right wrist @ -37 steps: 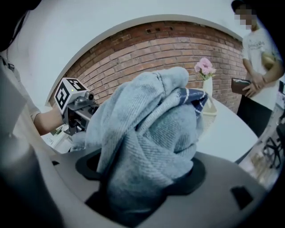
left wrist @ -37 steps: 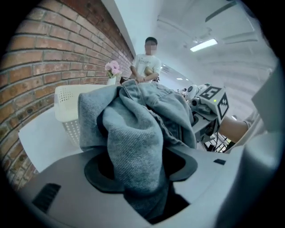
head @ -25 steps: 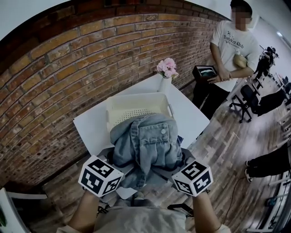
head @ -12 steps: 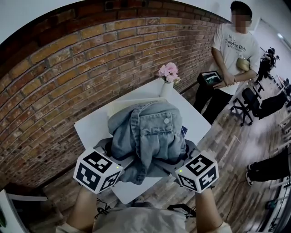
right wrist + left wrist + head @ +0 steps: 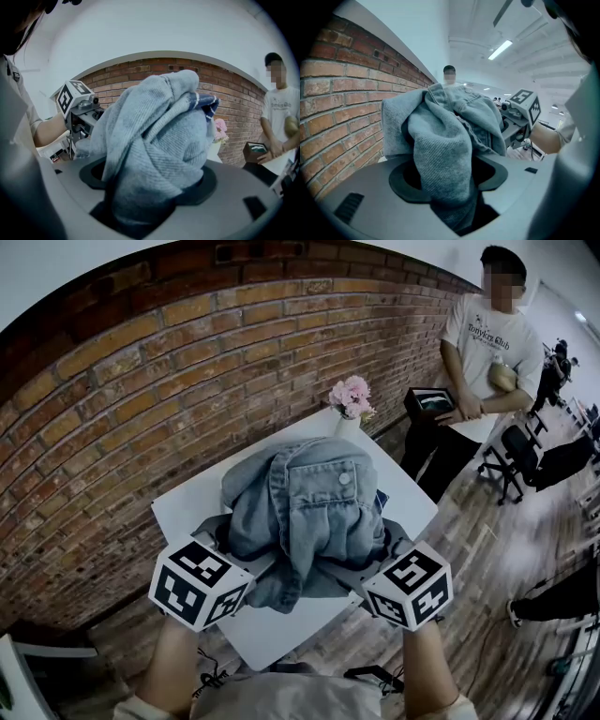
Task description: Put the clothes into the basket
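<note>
left gripper (image 5: 447, 177), right gripper (image 5: 147, 182) each pinch bunched denim jacket (image 5: 309, 507); cloth hides jaw tips, much of white table (image 5: 186, 507).

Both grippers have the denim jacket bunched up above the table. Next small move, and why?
Probably lower both together a little, without opening. The left gripper and right gripper are each clamped on the denim jacket, which hangs bunched over the white table. The bundle hides whatever lies under it, basket included, so descend slowly and check before releasing.
</note>
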{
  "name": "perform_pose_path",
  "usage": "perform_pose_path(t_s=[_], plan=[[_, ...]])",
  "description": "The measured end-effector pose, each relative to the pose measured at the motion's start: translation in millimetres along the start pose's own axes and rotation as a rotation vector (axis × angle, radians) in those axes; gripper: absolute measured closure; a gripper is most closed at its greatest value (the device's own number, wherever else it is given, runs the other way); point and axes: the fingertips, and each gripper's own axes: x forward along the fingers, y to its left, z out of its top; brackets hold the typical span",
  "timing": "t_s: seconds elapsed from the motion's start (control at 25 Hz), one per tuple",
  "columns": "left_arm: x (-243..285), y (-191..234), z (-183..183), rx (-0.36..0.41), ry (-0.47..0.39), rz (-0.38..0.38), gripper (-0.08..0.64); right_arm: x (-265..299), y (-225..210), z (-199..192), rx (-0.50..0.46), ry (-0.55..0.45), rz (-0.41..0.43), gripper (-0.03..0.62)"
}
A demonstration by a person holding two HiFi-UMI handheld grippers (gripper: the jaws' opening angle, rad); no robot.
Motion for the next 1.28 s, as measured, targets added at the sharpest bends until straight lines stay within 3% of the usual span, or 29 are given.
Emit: perform_pose_path(t_s=[0.72,1.08,1.28], plan=[[51,62,18,-0.024,0.042,0.025,0.314,57,-61,13,0.017,0.01,0.019,0.215],[86,99,3,-0.09,0.039,0.032,0.313,97,-90,4,-0.02,0.075,0.001,0.215],[113,114,-22,-0.124,0.092,0.06,0.313,125,-102,-21,0.005,0.121,0.014,0.213]])
